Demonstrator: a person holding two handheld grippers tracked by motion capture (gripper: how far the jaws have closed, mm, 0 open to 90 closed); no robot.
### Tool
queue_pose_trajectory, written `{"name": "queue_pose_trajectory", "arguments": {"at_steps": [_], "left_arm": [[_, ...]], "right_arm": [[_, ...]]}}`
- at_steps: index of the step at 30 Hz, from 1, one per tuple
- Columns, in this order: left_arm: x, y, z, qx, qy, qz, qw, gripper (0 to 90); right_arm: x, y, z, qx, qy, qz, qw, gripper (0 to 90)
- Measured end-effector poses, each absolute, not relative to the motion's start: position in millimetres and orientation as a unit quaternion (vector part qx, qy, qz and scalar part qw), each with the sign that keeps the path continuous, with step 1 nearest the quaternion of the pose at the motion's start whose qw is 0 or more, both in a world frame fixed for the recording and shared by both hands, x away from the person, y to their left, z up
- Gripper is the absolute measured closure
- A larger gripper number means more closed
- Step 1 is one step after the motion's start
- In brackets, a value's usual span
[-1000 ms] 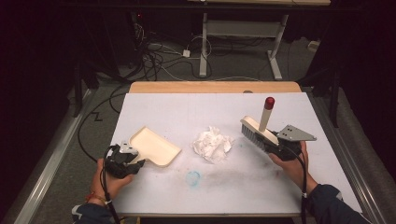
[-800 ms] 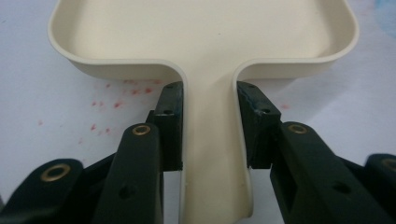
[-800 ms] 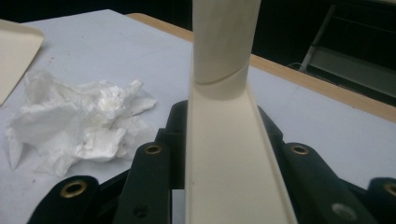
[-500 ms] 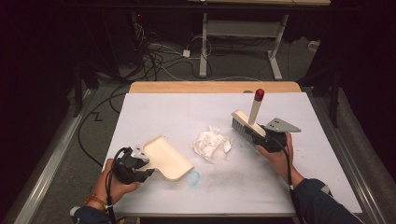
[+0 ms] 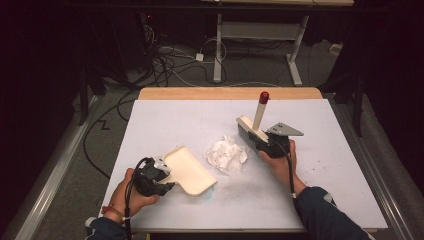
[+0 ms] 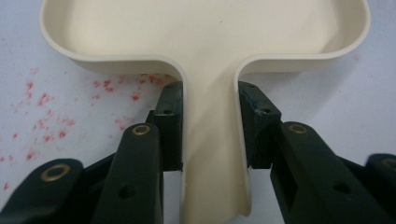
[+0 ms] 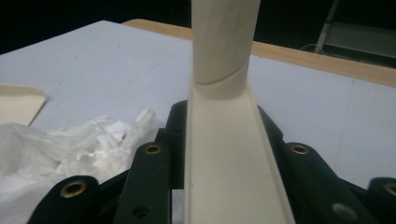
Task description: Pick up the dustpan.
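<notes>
item: sweep-up, mid-step. i hold a dustpan (image 5: 191, 171) in my left hand-held gripper (image 5: 159, 176) – jaws pinched on its handle, one pad on each side, as the left gripper view shows (image 6: 210, 154). my right hand-held gripper (image 5: 264, 145) is clamped on the back of a brush (image 5: 252, 131), its handle standing up with a red tip.

location: crumpled paper (image 5: 227, 155) lies on the desk (image 5: 320, 150) between the two tools – dustpan mouth just beside it on one side, brush bristles just beside it on the other.

step in hand, as i judge it: closing both tools in on the paper, not yet sweeping. the next move calls for the pan's lip flat on the desk and held steady against the wad, then a brush stroke toward the pan, low enough that the light paper slides in and does not roll over the rim.

count: dustpan, one. brush, one. paper wad, one. hand-held grippers, two. red specks on the desk beside the pan handle (image 6: 42, 100), too many to count.
</notes>
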State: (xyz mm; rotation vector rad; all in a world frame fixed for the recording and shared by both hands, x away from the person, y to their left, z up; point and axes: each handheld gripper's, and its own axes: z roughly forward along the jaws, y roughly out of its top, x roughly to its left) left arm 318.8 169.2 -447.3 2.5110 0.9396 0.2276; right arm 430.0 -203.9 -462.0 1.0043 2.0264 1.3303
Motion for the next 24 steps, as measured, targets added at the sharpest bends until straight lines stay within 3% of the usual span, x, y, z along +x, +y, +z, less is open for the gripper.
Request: {"name": "queue_pose_trajectory", "arguments": {"at_steps": [24], "left_arm": [[339,127,-443,0.915,0.334,0.073,0.214,62.8]], "right_arm": [[405,-152,-466,0.327,0.769,0.492,0.244,67.6]]}}
